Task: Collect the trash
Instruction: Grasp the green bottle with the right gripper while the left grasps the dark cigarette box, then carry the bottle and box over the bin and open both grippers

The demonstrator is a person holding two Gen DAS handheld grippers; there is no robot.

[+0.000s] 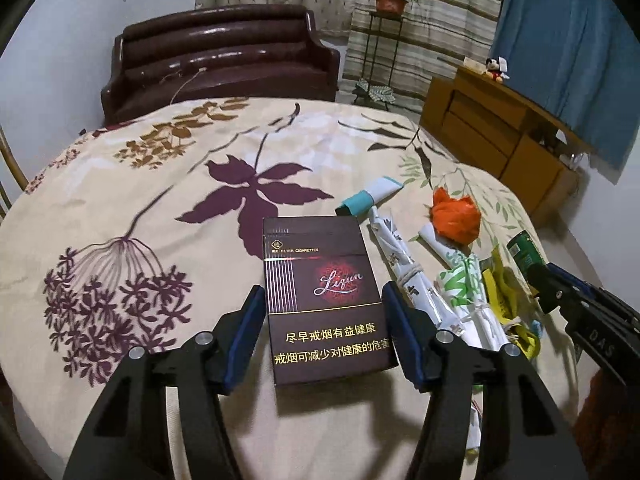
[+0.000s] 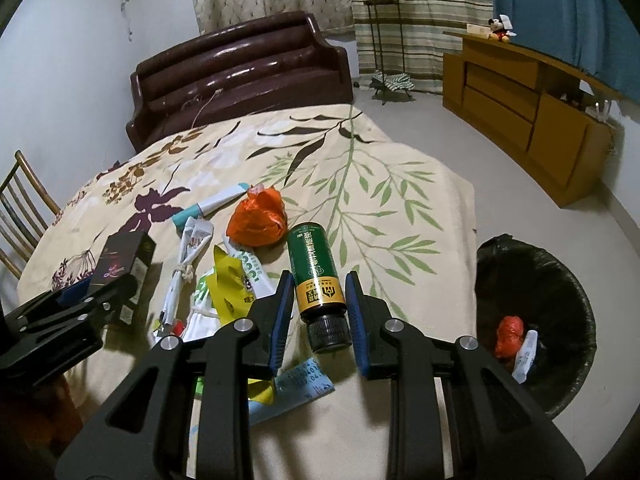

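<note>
A dark maroon cigarette pack (image 1: 320, 300) sits between the blue pads of my left gripper (image 1: 323, 290), which is shut on its sides just above the floral bedcover (image 1: 160, 200). The right wrist view shows the same pack (image 2: 126, 260) tilted in that gripper (image 2: 100, 296). My right gripper (image 2: 319, 278) is shut on a green bottle (image 2: 316, 272) with a gold band and black cap. On the cover lie an orange crumpled bag (image 2: 258, 220), a white and teal tube (image 2: 212, 206), knotted white wrappers (image 2: 186, 264), a yellow wrapper (image 2: 228, 284) and a blue slip (image 2: 304, 388).
A bin with a black liner (image 2: 492, 248) stands on the floor at the right and holds an orange wad (image 2: 510, 334) and a white scrap. A brown leather sofa (image 2: 240, 72), a wooden cabinet (image 2: 520, 92), a plant stand (image 2: 380, 20) and a chair (image 2: 24, 208) ring the covered surface.
</note>
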